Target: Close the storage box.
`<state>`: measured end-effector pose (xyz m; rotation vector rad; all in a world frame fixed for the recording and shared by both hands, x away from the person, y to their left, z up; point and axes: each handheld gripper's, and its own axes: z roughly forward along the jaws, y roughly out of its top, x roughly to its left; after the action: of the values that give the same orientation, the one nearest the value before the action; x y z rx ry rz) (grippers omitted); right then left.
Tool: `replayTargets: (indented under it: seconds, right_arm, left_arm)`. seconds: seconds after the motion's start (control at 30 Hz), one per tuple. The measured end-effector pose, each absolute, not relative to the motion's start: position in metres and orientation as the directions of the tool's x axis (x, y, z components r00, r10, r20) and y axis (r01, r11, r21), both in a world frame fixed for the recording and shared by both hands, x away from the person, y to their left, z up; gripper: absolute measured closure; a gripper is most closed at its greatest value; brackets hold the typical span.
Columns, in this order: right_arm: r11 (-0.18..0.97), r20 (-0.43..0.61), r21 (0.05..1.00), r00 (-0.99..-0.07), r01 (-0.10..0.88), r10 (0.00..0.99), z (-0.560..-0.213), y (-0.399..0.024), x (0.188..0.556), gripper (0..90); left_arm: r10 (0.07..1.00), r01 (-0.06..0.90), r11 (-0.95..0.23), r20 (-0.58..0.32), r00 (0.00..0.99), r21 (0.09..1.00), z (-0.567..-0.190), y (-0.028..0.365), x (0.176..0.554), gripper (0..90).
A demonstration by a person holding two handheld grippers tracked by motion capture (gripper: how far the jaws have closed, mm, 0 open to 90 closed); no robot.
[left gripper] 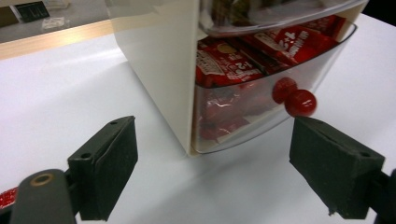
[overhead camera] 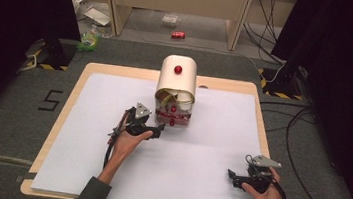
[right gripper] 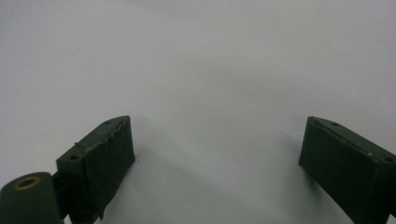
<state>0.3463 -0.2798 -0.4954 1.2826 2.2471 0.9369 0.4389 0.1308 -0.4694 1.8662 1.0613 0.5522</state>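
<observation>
1. Two grippers show in the high view. The left gripper (overhead camera: 157,129) is just beside the bottom of the little cream cabinet (overhead camera: 177,77) near the middle of the white worktop (overhead camera: 86,119). The right gripper (overhead camera: 234,179) rests well apart, near the front right corner.
2. Left gripper view: its jaws stand wide apart and hold nothing. The clear drawer (left gripper: 243,116) is full of red snack packs (left gripper: 224,63). Its red knob (left gripper: 300,102) sits near the right jaw, not touching.
3. Right gripper view: the jaws are spread wide over bare white worktop (right gripper: 210,70), holding nothing.
</observation>
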Motion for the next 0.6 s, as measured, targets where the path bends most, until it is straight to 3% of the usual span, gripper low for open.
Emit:
replayTargets:
  seconds: [0.6]
  right_arm:
    - [0.357,-0.003,0.713,-0.507,0.603,0.862,-0.496,-0.28,0.346,10.2]
  left_arm:
    - [0.846,0.443,-0.207,-0.068,0.528,0.872,-0.468,0.139,0.422,15.2]
